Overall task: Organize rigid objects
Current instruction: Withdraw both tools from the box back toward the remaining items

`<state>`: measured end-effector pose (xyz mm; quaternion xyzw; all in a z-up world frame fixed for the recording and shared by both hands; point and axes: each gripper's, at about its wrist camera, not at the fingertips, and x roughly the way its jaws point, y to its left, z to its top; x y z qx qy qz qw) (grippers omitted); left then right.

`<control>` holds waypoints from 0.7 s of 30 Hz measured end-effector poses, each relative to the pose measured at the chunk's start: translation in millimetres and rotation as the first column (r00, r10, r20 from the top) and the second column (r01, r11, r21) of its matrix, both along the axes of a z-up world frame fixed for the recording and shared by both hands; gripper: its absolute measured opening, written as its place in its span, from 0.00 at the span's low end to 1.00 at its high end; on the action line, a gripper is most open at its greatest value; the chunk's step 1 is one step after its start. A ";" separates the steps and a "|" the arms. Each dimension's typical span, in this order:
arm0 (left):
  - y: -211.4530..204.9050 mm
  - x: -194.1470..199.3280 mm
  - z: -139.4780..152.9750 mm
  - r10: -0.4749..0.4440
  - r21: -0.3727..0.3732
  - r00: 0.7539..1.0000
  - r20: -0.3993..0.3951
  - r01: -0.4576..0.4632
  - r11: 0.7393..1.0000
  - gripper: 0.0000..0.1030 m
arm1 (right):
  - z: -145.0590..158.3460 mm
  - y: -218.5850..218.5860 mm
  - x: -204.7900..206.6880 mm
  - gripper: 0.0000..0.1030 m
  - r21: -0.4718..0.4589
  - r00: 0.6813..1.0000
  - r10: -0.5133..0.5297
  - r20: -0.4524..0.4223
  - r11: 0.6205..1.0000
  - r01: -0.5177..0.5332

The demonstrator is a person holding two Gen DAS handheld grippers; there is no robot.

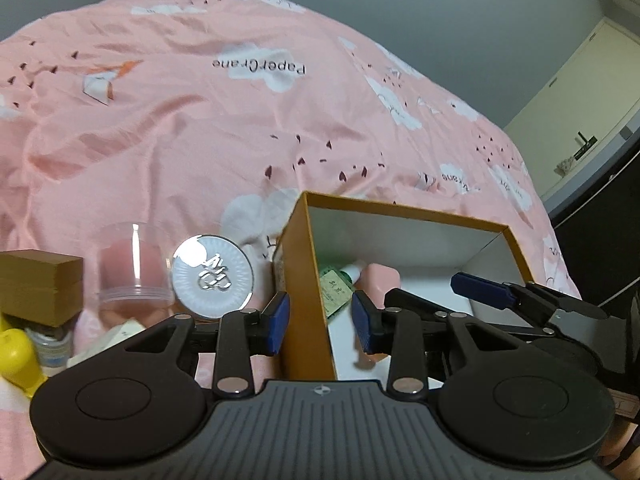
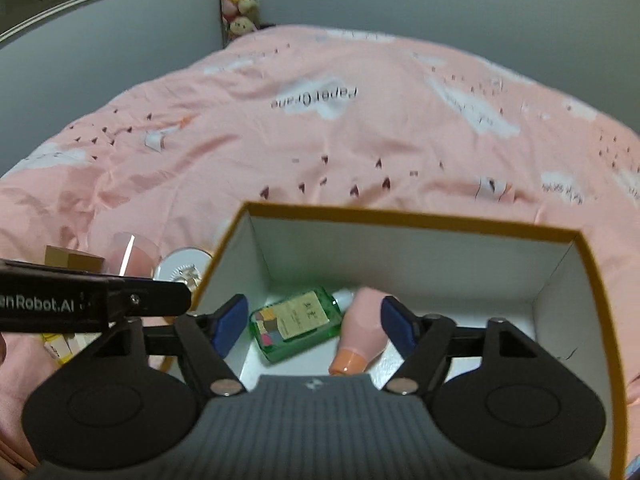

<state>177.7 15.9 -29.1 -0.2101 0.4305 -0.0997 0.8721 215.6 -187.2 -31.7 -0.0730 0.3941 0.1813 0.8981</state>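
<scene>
**Two claws at the orange box on the pink bed**

On the far left of the left wrist view lies a yellow plastic bottle [image 1: 16,354], and behind it stands a brown cardboard box [image 1: 40,286]. Next to it is a clear round plastic jar [image 1: 134,268] with a pink inside, then a round white compact with a shiny lid [image 1: 212,276], leaning up on its edge. All of them rest on the pink bedcover with white clouds [image 1: 200,128].

To the right of the compact stands the open orange cardboard box with white inside walls [image 1: 304,280]. The left claw [image 1: 322,320] sits astride its left wall: one blue pad is outside, the other inside. The gap between the pads is narrow, but they do not seem to press on the wall, so this claw holds nothing.

Inside the box, on its floor, lie a green transparent bottle with a paper label [image 2: 296,324] and, touching it on the right, a pink bottle with an orange cap [image 2: 362,332], both on their sides.

The right claw [image 2: 314,322] hovers above these two bottles with its blue pads wide apart and nothing between them.
</scene>
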 end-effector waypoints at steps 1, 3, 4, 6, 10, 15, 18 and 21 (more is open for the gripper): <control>2.2 -2.7 2.2 0.000 0.002 1.000 0.004 0.000 1.000 0.40 | 2.6 1.5 -2.0 0.73 0.006 1.000 0.005 0.012 1.000 -0.005; 8.8 -8.2 7.3 -0.003 0.004 1.000 0.014 0.003 1.000 0.40 | 8.3 3.9 -6.3 0.73 0.021 0.999 0.022 0.029 1.000 -0.022; 13.6 -11.3 10.2 -0.004 0.007 1.000 0.020 0.004 1.000 0.40 | 11.2 6.2 -9.3 0.73 0.028 0.999 0.030 0.037 0.999 -0.031; 23.9 -15.9 15.3 -0.003 0.016 1.000 0.023 0.002 1.000 0.40 | 18.3 14.2 -16.4 0.73 0.038 0.997 0.060 0.058 0.997 -0.062; 50.4 -26.5 23.6 0.032 0.045 0.999 0.025 -0.033 0.998 0.41 | 28.2 36.2 -26.6 0.73 0.043 0.983 0.152 0.102 0.987 -0.157; 77.4 -35.1 26.8 0.046 0.123 0.999 0.006 -0.046 0.991 0.63 | 28.5 70.6 -33.0 0.73 0.018 0.957 0.269 0.112 0.962 -0.272; 91.3 -36.8 21.4 0.050 0.187 0.998 -0.024 -0.045 0.981 0.74 | 21.4 90.6 -32.2 0.73 -0.016 0.939 0.332 0.093 0.943 -0.332; 104.7 -35.8 11.4 0.074 0.240 0.996 -0.054 -0.058 0.969 0.82 | 12.6 107.0 -29.1 0.73 -0.060 0.916 0.398 0.059 0.917 -0.394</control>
